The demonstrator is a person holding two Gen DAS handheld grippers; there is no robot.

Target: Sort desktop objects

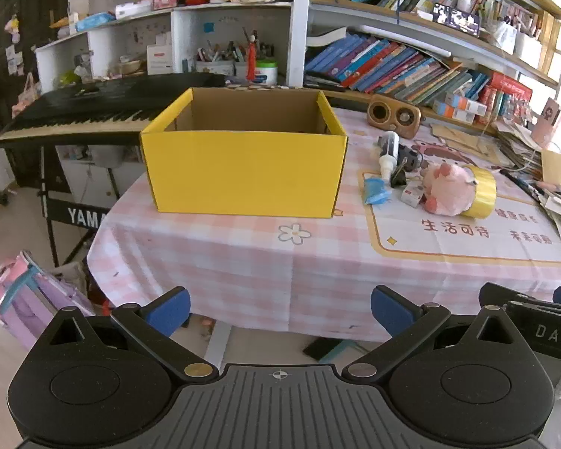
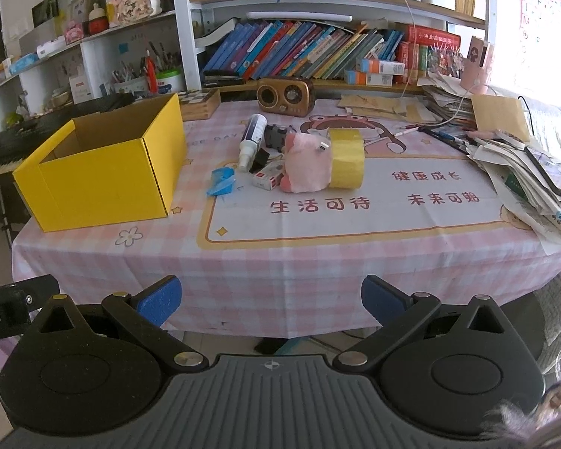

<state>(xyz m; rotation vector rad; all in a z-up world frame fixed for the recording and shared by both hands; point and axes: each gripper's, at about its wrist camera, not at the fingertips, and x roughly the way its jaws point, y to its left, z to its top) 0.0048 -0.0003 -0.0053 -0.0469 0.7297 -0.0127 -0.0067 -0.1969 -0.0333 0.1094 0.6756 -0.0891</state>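
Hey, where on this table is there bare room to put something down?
Free: the near strip of tablecloth between the table's front edge and the yellow box, and the printed panel in front of the pink plush and tape roll. Crowded: the cluster around the spray bottle, and the paper pile on the right.

Keyboard (image 1: 74,108) beside table — radio (image 2: 285,96) before books (image 2: 299,48).

Both wrist views look downward from off the table's (image 1: 243,262) near edge. Left faces the yellow box (image 1: 243,172) squarely (right sees it obliquely); both share the box (image 2: 101,183) and the clutter beside it.
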